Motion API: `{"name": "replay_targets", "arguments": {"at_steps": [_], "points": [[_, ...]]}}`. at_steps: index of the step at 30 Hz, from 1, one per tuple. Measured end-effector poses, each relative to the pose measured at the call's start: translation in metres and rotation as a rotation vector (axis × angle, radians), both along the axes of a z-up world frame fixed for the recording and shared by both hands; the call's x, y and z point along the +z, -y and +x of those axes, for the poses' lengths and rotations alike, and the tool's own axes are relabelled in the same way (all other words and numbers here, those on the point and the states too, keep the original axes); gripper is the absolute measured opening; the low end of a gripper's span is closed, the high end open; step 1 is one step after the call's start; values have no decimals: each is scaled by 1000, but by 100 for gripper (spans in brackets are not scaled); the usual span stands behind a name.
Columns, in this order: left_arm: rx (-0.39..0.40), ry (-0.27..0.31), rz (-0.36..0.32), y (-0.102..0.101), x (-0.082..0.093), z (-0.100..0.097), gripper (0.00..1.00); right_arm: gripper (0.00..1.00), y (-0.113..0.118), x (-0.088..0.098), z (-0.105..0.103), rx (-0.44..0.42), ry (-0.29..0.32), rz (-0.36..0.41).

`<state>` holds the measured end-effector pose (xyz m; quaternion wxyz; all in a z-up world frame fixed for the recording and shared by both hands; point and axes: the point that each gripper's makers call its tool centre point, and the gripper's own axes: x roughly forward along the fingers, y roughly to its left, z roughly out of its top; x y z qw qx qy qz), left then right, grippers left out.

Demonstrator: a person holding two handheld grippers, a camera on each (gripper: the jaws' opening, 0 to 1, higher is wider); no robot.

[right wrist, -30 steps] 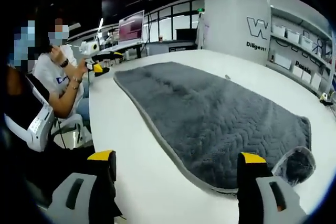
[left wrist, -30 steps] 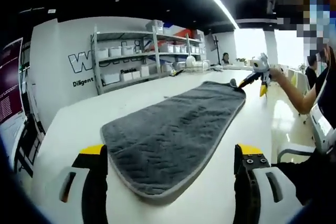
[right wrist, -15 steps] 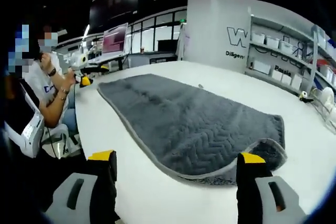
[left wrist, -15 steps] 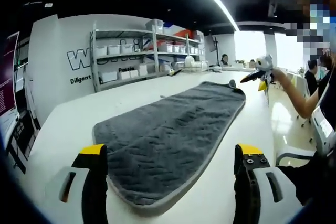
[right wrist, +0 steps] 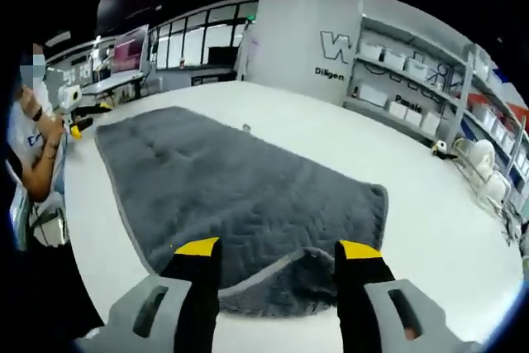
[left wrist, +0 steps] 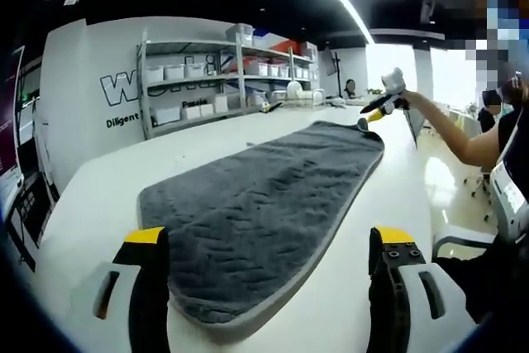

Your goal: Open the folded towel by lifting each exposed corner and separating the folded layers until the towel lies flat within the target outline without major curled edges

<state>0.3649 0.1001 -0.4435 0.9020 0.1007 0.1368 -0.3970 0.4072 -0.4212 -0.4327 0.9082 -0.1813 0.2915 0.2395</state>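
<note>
A long grey towel [left wrist: 264, 196] lies spread on the white table [left wrist: 99, 196], its near end between my left gripper's [left wrist: 267, 237] wide-open jaws, which hold nothing. At the towel's far corner, a hand holds my right gripper [left wrist: 374, 112] just above the cloth. In the right gripper view the towel [right wrist: 223, 188] runs away to the left. Its near corner [right wrist: 302, 266] is humped up with the edge curled, sitting between my right gripper's [right wrist: 279, 248] jaws, which are narrowed but still apart. The left gripper [right wrist: 76, 128] is at the towel's far end.
Metal shelves with white bins [left wrist: 223, 72] stand against the lettered wall beyond the table, also visible as shelves [right wrist: 430, 47] in the right gripper view. White dishes [right wrist: 488, 179] sit at the table's right. A seated person [right wrist: 33, 138] is at the left edge, with desks and monitors [right wrist: 128, 49] behind.
My right gripper has come in over the towel's near corner and its jaws have narrowed. That corner stays humped and curled. The left gripper's jaws stay wide open.
</note>
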Motion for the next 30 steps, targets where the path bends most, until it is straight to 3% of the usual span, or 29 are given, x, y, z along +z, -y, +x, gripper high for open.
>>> {"name": "replay_targets", "arguments": {"at_steps": [4,8,12,16,18,24,30], "points": [[-5,5,14,0,-1,-2,99,50,5,-14,4,83,-138,-21],[-6,5,11,0,0,-3,99,38,25,-21,15,57,-181,-80],[-6,-11,14,-2,-3,-3,99,27,28,-29,13,65,-228,-108],[-2,-16,13,-1,-6,-3,99,9,27,-33,11,93,-227,-132],[-4,-19,12,0,-6,-3,99,1,28,-31,8,143,-197,-175],[-7,-16,11,1,-5,-4,98,0,42,-24,-12,147,-182,-201],[-4,-17,2,0,-4,-4,98,1,57,-27,-34,126,-191,-164]]}}
